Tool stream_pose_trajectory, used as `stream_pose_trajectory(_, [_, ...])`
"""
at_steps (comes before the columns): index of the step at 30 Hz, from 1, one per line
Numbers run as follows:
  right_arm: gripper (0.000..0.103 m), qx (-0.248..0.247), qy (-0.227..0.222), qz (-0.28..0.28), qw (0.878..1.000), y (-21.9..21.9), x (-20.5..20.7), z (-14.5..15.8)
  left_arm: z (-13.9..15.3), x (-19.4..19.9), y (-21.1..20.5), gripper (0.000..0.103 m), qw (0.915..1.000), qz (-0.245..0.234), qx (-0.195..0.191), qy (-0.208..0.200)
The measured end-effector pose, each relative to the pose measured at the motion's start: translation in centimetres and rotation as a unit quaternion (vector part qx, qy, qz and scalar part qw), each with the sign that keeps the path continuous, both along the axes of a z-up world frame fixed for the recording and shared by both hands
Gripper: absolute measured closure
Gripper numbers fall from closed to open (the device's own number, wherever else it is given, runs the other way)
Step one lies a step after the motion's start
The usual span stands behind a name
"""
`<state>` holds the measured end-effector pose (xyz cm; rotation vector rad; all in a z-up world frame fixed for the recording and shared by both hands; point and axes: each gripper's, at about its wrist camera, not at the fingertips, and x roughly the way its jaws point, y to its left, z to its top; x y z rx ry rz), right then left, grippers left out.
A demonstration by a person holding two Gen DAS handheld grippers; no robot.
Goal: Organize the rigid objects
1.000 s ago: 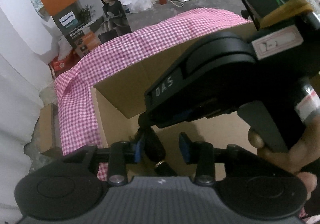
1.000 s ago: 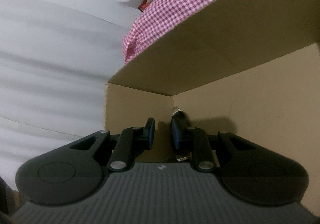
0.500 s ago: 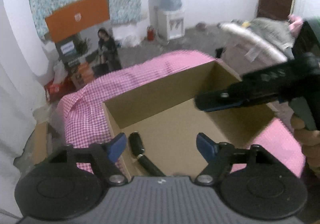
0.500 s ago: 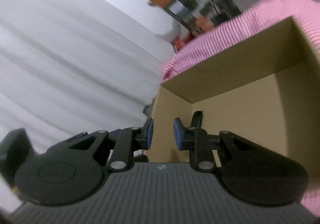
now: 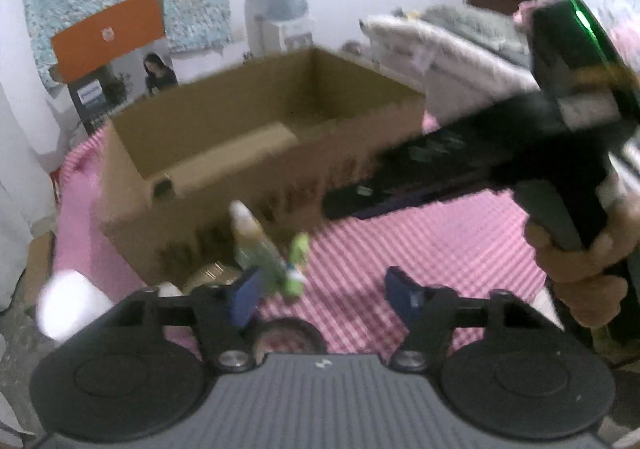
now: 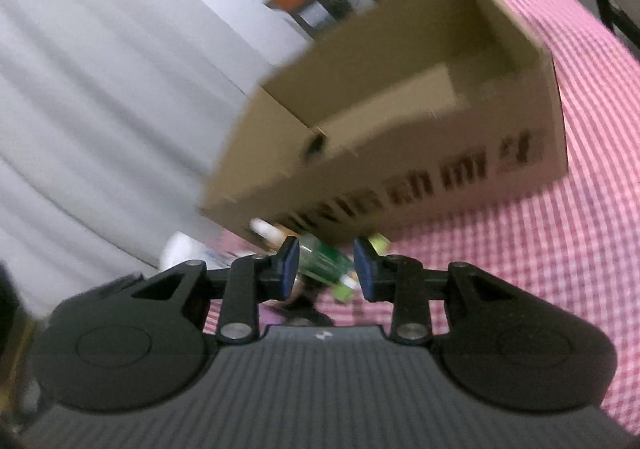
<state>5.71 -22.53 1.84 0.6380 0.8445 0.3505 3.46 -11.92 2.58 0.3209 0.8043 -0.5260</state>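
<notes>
An open cardboard box (image 5: 256, 185) stands on a pink checked cloth; it also shows in the right wrist view (image 6: 400, 153). Small items lie in front of its near wall: a green and white bottle-like thing (image 5: 260, 245), a small green piece (image 5: 298, 249), a round gold lid (image 5: 212, 275) and a white object (image 5: 68, 301). My left gripper (image 5: 326, 295) is open and empty above them. My right gripper (image 6: 326, 267) is open with the green bottle-like thing (image 6: 320, 255) seen between its fingers, apart from the pads. The frames are blurred.
The right gripper's body (image 5: 500, 153) and the hand that holds it cross the right of the left wrist view. A dark ring-shaped thing (image 5: 286, 337) lies just under the left gripper. White wall or curtain (image 6: 100, 109) stands to the left of the box.
Both grippers have pulled back out of the box and dropped in front of it. The left gripper opened wide; the right gripper opened from nearly shut. The black items stay in the box.
</notes>
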Motion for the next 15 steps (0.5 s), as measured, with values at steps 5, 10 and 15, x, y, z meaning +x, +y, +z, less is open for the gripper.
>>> stream_pose_trajectory(5, [0.073,-0.029,0.035,0.007,0.999,1.6,2.1,-2.8,-3.0,1.4,-1.0,0.058,0.9993,0.018,0.032,-0.004])
stream_pose_trajectory(10, [0.074,-0.081,0.035,0.011,0.996,3.7,4.1,-3.3,-4.5,2.9,-1.0,0.069,0.9988,0.029,0.038,0.005])
stream_pose_trajectory(15, [0.075,-0.104,0.042,0.029,0.993,5.3,5.8,-4.4,-5.0,2.9,-1.2,0.070,0.9987,0.035,0.036,0.007])
